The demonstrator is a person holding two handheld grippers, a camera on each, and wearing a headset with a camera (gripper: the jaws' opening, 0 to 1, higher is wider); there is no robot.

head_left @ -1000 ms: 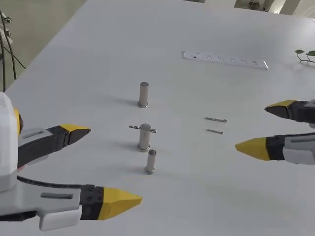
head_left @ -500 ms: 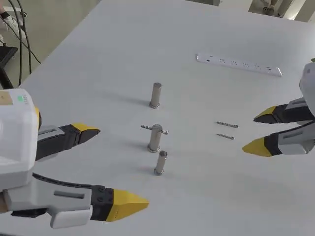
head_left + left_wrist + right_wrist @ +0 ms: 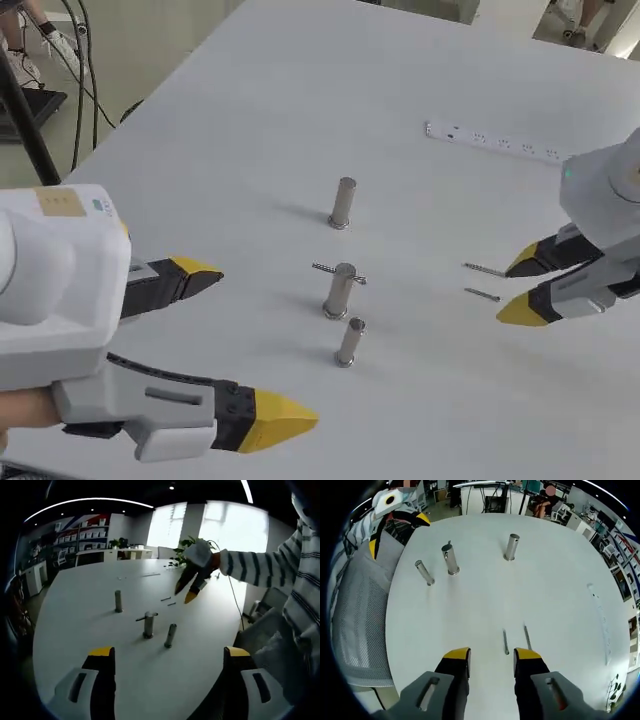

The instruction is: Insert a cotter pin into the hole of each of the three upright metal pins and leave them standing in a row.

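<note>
Head view: middle metal pin (image 3: 340,296) upright (cotter pin (image 3: 322,268) crosswise through top)

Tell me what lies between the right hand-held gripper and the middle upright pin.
Two loose cotter pins, close to the jaws, then bare table; head view shows it.

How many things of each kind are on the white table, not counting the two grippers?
Upright metal pins: 3
Cotter pins, one through the middle pin and two lying loose: 3
Power strip: 1
Total: 7
</note>
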